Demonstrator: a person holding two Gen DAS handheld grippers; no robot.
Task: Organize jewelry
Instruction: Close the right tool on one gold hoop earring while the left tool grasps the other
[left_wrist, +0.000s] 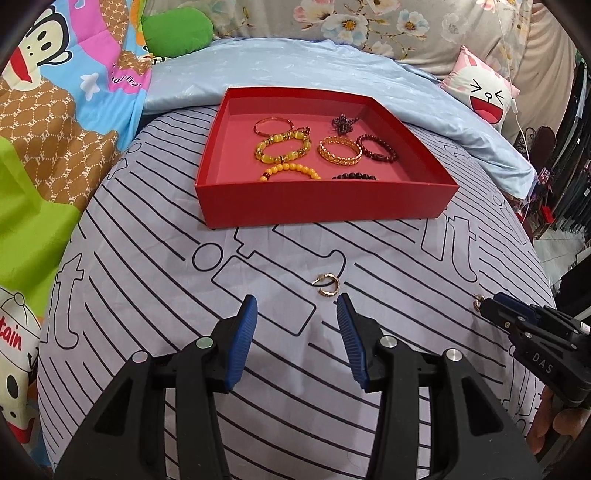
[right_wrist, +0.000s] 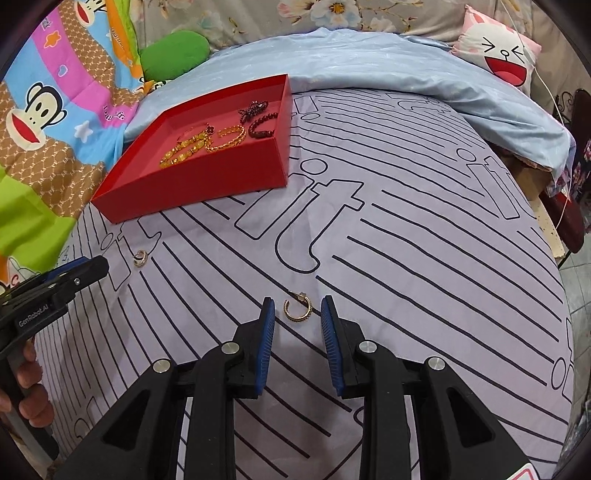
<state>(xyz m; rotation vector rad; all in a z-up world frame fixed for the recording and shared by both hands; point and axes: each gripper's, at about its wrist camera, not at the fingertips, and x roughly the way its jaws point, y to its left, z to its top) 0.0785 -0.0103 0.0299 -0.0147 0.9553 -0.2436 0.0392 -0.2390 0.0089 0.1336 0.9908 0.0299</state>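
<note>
Left tool (left_wrist: 294, 308): jaws apart, nothing between them, hovering low over the striped bedsheet (left_wrist: 147, 266). Just ahead of its tips, slightly toward the right fingertip, lies a small gold ring pair (left_wrist: 325, 285), looks like two open hoops overlapping, flat on the cloth. Not touched yet.

Right tool (right_wrist: 297, 308): also spread wide & empty, w/ a single gold open ring (right_wrist: 297, 309) sitting on the sheet right btwn the two blue pads (right_wrist: 266, 332), touching neither as far as I can tell. In the left view the same tool comes in from the side, ring at its tip.

Handling, my read: both pieces tiny, very light, rigid metal, smooth, so prob. slippery against ribbed pads. Thin band lying flat on soft bedding means little height to catch; the sheet will give & may bunch into the grip. Best bet: come down close to the cloth, close across the outer edges of the hoop rather than on the open gap or the stone end. Squeeze gently; an open band could flex or pop out sideways. The overlapped pair may separate when lifted.

Farther out: red box (left_wrist: 325, 206) on the bed, well apart from both rings, already holding several bracelets (left_wrist: 282, 147), yellow bead, gold chain, dark bead. Beyond that a light-blue quilt (left_wrist: 295, 62) & pillows.
</note>
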